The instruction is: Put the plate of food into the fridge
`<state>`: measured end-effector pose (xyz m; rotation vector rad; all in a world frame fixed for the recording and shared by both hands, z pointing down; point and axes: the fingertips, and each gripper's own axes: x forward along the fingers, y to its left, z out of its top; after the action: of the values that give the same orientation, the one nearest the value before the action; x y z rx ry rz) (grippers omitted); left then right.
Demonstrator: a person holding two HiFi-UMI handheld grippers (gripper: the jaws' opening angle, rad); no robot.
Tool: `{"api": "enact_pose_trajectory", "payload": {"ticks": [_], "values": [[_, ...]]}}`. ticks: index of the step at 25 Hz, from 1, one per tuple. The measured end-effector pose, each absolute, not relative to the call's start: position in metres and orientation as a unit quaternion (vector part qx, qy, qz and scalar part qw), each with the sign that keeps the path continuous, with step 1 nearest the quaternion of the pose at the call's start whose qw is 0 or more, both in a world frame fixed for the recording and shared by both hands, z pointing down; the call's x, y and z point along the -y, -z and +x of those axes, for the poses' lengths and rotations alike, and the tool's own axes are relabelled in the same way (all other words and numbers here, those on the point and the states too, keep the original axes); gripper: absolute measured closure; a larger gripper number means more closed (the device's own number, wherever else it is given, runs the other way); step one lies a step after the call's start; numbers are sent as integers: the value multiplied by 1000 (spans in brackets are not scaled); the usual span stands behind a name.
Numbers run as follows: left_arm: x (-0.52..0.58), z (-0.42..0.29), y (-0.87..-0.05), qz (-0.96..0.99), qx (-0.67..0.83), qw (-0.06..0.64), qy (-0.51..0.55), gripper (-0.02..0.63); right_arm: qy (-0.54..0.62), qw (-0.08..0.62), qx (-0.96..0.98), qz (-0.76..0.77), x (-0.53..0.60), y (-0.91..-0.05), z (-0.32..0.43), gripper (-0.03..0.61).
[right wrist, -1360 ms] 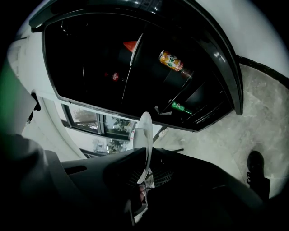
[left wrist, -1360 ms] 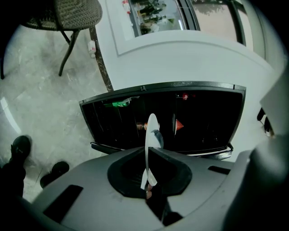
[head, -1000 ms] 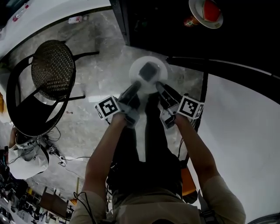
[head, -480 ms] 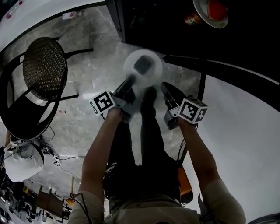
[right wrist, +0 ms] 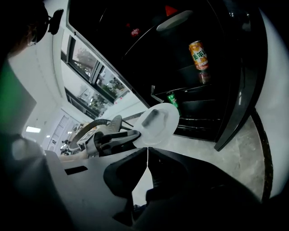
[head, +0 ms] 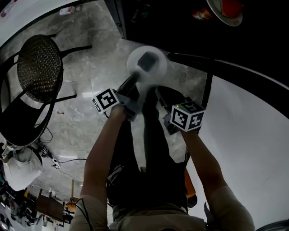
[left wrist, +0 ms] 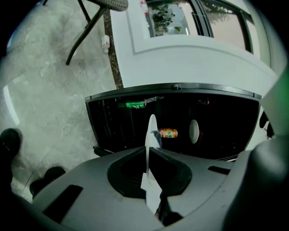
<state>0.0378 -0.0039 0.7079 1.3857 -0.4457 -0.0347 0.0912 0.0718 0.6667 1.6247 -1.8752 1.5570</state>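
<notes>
carrying step: my left tool (head: 134, 83) is pinching the rim of the plate (head: 146, 65). the plate hangs in the air over the floor, just short of the open fridge (head: 149, 18), with a grey slab of food (head: 145, 61) on it. my right tool (right wrist: 147, 155) has just been closing, and its jaws are pressed together on nothing, near the plate. next, i judge, comes a reach forward onto a free shelf, keeping that one-sided grip level. the fridge inside is nearly black: apart from a can (left wrist: 168, 133) and another dish (head: 226, 9), i can't make out the shelves.
</notes>
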Motion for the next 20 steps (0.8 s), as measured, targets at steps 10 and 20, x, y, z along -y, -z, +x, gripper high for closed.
{"api": "enact_pose_trajectory", "payload": {"ticks": [10, 20], "values": [[13, 53, -747, 645, 210, 735, -1, 600, -533, 103, 643, 540, -90, -680, 95, 555], [28, 74, -780, 653, 202, 729, -10, 600, -525, 134, 644, 540, -97, -695, 97, 554]]}}
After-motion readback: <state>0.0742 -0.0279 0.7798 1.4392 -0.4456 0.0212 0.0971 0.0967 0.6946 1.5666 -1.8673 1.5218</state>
